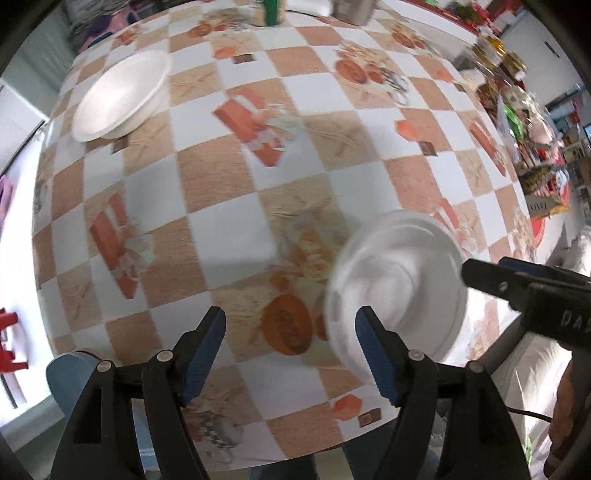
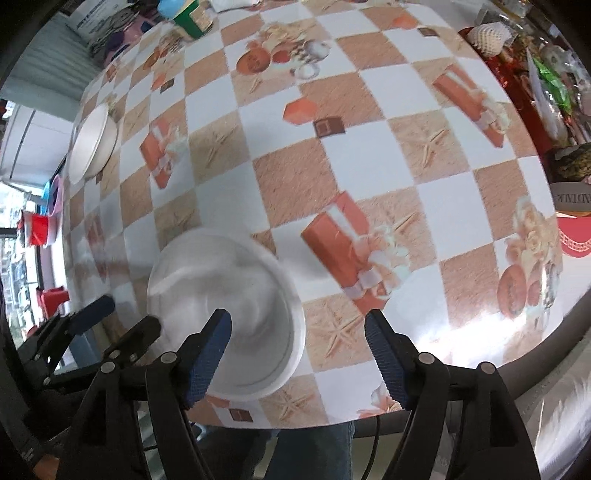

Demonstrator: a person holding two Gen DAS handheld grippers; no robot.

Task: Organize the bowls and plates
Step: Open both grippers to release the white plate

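Observation:
A white bowl (image 1: 399,288) sits near the table's front edge; it also shows in the right wrist view (image 2: 229,306), blurred in both. A second white bowl (image 1: 122,94) stands at the far left of the table, seen too in the right wrist view (image 2: 92,144). My left gripper (image 1: 290,349) is open and empty, just left of the near bowl, its right finger in front of the rim. My right gripper (image 2: 297,352) is open and empty, its left finger over the near bowl's right side. The right gripper also shows in the left wrist view (image 1: 517,284).
The table (image 2: 369,155) has a checked orange and white cloth. A green jar (image 2: 192,18) and a metal pot (image 1: 354,9) stand at the far edge. Packets and boxes (image 1: 517,110) crowd the right side. Red stools (image 2: 40,229) stand beyond the left edge.

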